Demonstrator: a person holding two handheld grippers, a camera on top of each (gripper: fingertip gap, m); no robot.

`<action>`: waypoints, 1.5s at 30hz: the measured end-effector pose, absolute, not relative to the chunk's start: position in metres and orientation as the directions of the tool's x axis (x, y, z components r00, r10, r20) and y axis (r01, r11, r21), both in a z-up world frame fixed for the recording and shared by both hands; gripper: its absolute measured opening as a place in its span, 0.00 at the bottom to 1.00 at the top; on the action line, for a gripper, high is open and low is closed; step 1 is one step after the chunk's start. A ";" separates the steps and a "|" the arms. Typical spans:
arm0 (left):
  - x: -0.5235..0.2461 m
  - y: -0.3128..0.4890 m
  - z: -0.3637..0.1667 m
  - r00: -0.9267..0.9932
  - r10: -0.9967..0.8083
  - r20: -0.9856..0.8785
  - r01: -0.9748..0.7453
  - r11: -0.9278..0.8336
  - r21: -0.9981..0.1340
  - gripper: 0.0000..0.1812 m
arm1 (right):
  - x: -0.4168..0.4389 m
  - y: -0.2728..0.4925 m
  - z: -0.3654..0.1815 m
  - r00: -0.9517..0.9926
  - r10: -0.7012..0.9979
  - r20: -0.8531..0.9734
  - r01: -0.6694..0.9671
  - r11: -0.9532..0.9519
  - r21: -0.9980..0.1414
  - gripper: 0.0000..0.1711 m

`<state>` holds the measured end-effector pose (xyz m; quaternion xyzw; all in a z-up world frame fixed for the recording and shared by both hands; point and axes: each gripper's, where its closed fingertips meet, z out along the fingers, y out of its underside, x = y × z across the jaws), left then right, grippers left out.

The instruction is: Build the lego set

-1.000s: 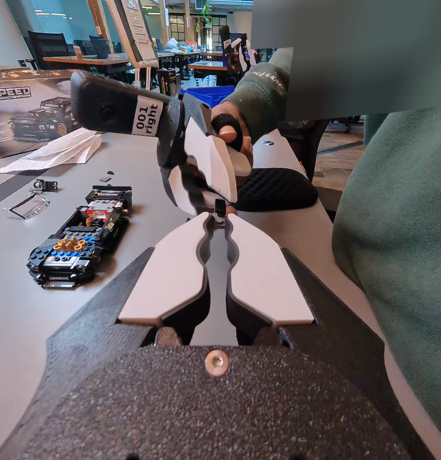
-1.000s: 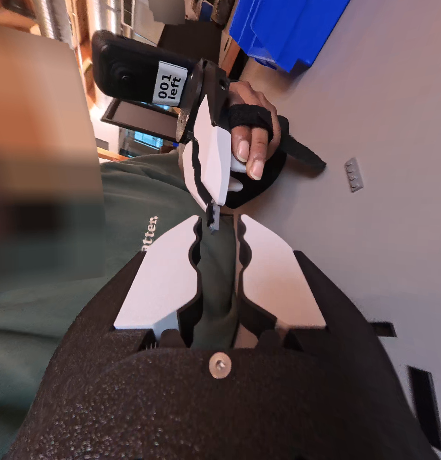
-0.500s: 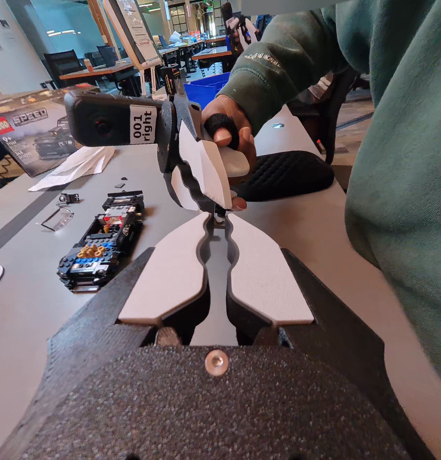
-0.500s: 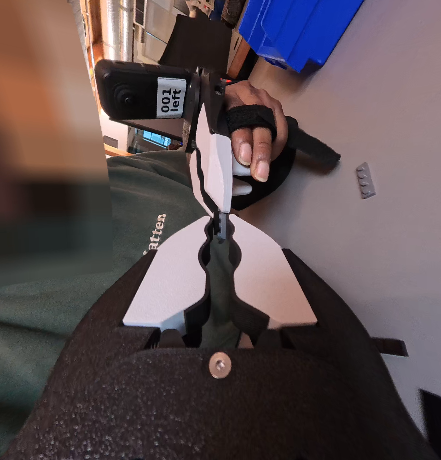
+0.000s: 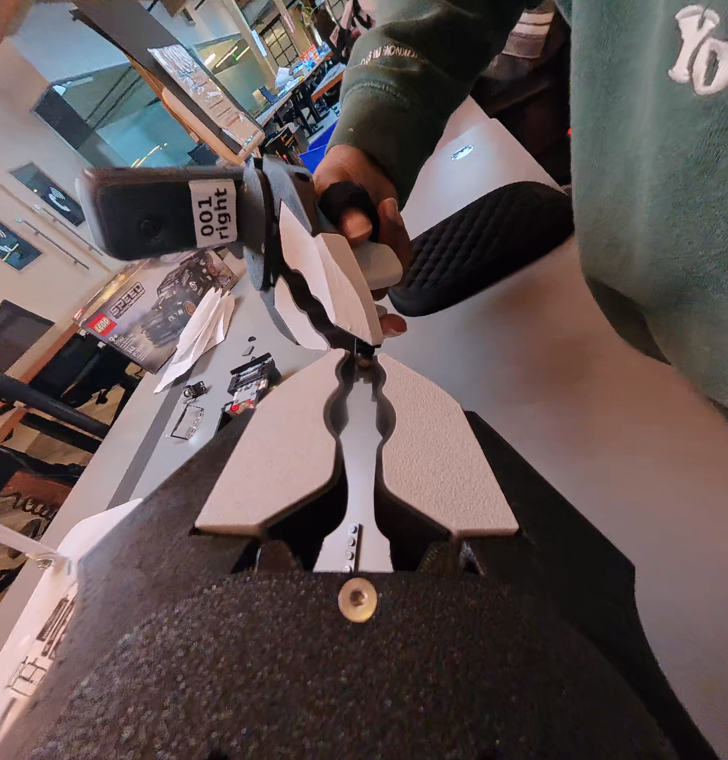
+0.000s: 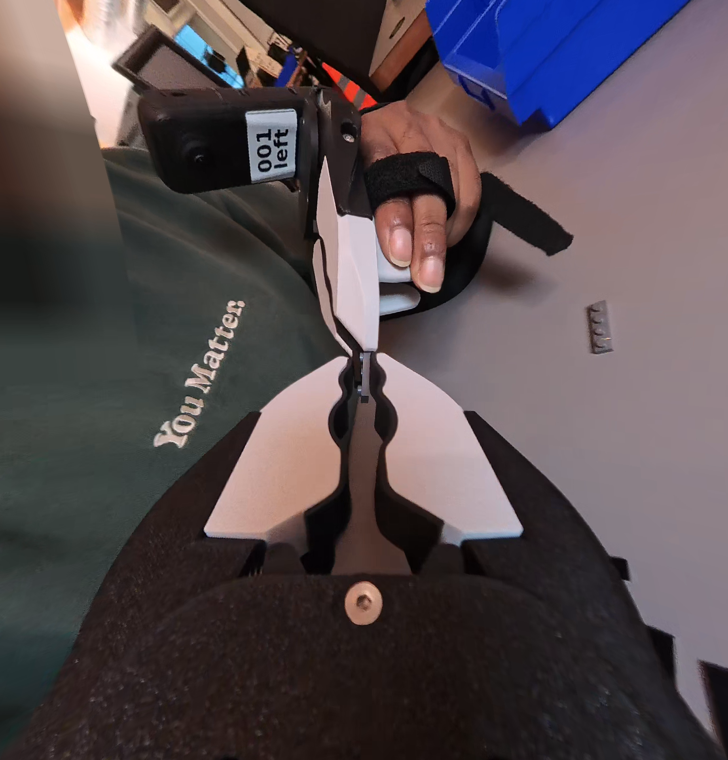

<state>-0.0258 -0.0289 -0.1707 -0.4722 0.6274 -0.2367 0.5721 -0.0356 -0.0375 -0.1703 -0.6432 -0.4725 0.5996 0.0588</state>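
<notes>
Met tip to tip above the bench (image 6: 642,452): left gripper (image 5: 360,364) and right gripper (image 6: 364,370), jaws of both drawn close on one small dark lego piece (image 6: 363,376) pinched between the tips. Probably a mid-air handover or the pressing of two tiny parts together; hard to tell which.

Judged roughly midway through the build: partly built black car (image 5: 247,386) lying unfinished on the bench, loose bits, a clear windscreen piece (image 5: 187,421) and a grey studded plate (image 6: 599,327) not yet fitted.

Shown only in the left wrist view: car, set box (image 5: 157,312), white paper (image 5: 202,329). Shown only in the right wrist view: blue bin (image 6: 559,53).
</notes>
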 end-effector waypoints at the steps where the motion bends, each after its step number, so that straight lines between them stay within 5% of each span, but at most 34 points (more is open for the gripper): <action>1: -0.026 -0.029 -0.171 0.102 -0.865 -0.492 -0.322 0.440 -0.838 0.05 | -0.036 -0.037 -0.171 -0.161 0.699 -0.697 0.535 -0.532 -0.657 0.04; 10: -0.030 -0.024 -0.172 0.069 -0.992 -0.103 -0.197 0.088 -0.976 0.13 | -0.036 -0.024 -0.181 -0.065 0.961 -0.268 0.487 -0.203 -0.849 0.04; 21: -0.023 -0.024 -0.171 0.093 -0.995 -0.043 -0.180 0.026 -0.983 0.05 | -0.033 -0.022 -0.174 -0.004 0.996 0.090 0.437 0.082 -0.896 0.04; 45: -0.014 -0.035 -0.167 0.065 -0.994 -0.083 -0.161 0.072 -0.984 0.05 | -0.024 -0.033 -0.171 -0.005 0.994 0.110 0.365 0.104 -0.925 0.05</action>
